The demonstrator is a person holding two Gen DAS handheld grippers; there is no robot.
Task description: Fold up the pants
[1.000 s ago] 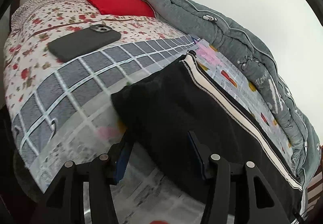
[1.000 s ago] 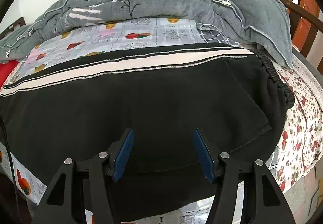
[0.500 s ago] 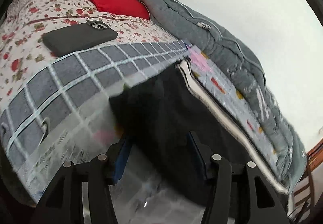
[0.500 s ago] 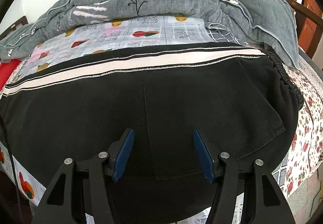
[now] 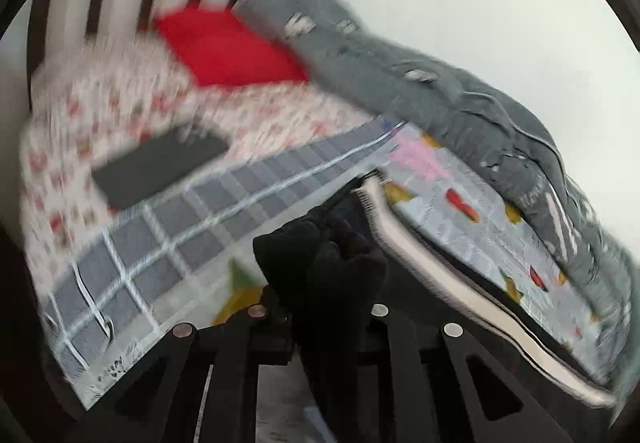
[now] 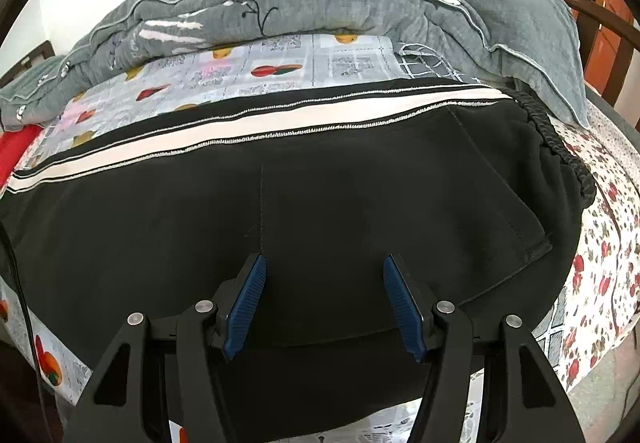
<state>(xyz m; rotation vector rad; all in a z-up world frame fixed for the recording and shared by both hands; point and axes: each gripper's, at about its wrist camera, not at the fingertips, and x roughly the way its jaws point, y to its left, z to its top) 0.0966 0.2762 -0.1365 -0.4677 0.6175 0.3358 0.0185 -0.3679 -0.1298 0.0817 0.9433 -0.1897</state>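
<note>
Black pants (image 6: 360, 203) with a white side stripe (image 6: 240, 131) lie flat across the bed, waistband at the right. My right gripper (image 6: 324, 299) is open just above the seat area, touching nothing that I can see. In the blurred left wrist view my left gripper (image 5: 320, 303) is shut on the pants' leg end (image 5: 324, 263), which bunches up between the fingers and is raised off the bed. The white stripe (image 5: 432, 275) runs away to the right.
A dark phone (image 5: 160, 167) lies on the floral sheet at the left. A red pillow (image 5: 224, 47) sits by the headboard. A grey quilt (image 6: 320, 3) is piled along the far side by the wall. The bed's near edge is just below my right gripper.
My left gripper has closed on the leg end of the pants and lifted it; the cloth now bunches between its fingers. My right gripper has stayed open and moved slightly closer to the pants.
</note>
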